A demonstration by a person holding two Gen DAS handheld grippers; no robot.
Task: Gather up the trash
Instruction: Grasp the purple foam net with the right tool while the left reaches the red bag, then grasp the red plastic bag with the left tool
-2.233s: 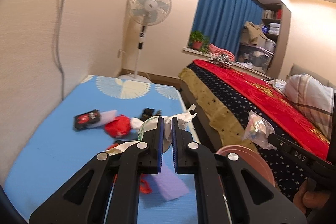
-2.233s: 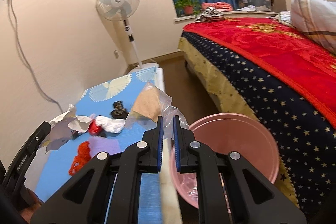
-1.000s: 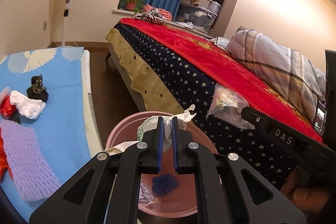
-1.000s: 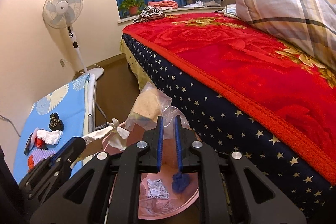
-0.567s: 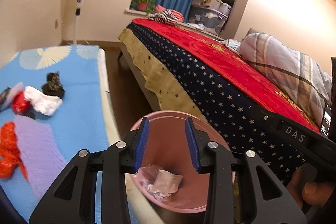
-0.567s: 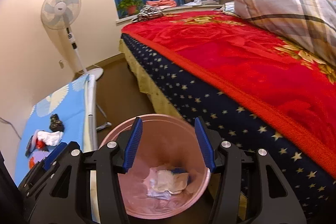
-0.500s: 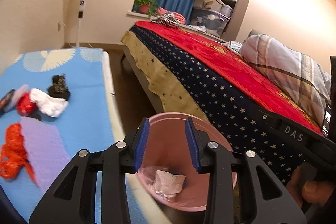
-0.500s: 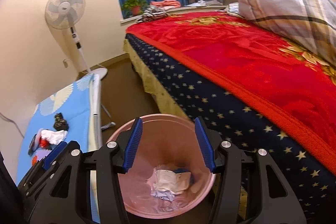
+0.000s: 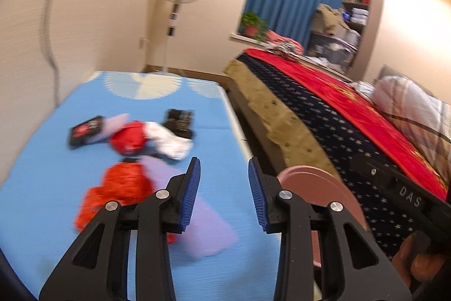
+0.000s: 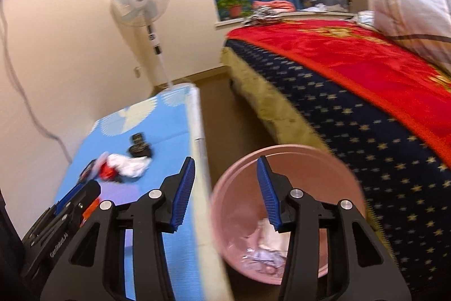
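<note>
trash lies crumpled in our pink bin (image 10: 310, 160), so both grippers carry nothing. left gripper (image 9: 224, 188) gapes moderately toward the white wad (image 9: 172, 143); right gripper (image 10: 225, 188), empty, is narrowing.

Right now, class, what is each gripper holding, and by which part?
Nothing. The left gripper is open and empty above the blue mat; the right gripper is empty too, its jaws closing on nothing beside the pink bin.
</note>
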